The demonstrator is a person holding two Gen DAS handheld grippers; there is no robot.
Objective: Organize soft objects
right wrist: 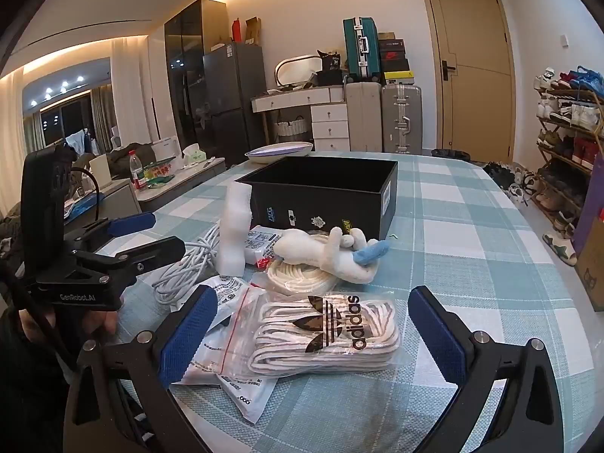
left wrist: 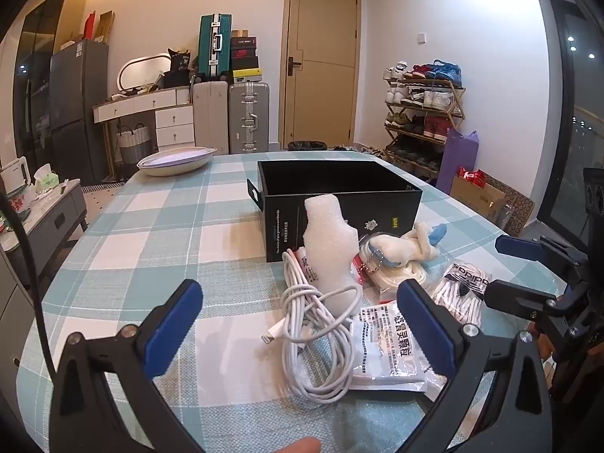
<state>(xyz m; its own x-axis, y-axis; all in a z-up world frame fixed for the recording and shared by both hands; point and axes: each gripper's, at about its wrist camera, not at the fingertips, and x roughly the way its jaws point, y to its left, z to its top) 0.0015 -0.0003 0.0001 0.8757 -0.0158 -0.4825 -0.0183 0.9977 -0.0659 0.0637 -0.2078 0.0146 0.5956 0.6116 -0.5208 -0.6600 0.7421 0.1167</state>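
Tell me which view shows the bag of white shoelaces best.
The right wrist view: the bag of white shoelaces lies whole, logo readable, between the open right gripper's fingers. The left wrist view shows only part of it, behind the left gripper's finger.

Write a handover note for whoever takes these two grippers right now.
Left gripper: open, empty, hovering over the white cable and printed sachets.
Right gripper: open, empty, over the bagged Adidas laces.
Black box stands open behind the pile; its visible interior looks empty.
Foam block, plush toy and coiled cord lie in front of it on the checked tablecloth.
Done: nothing packed yet.
Left: presumably move every soft item into the box.
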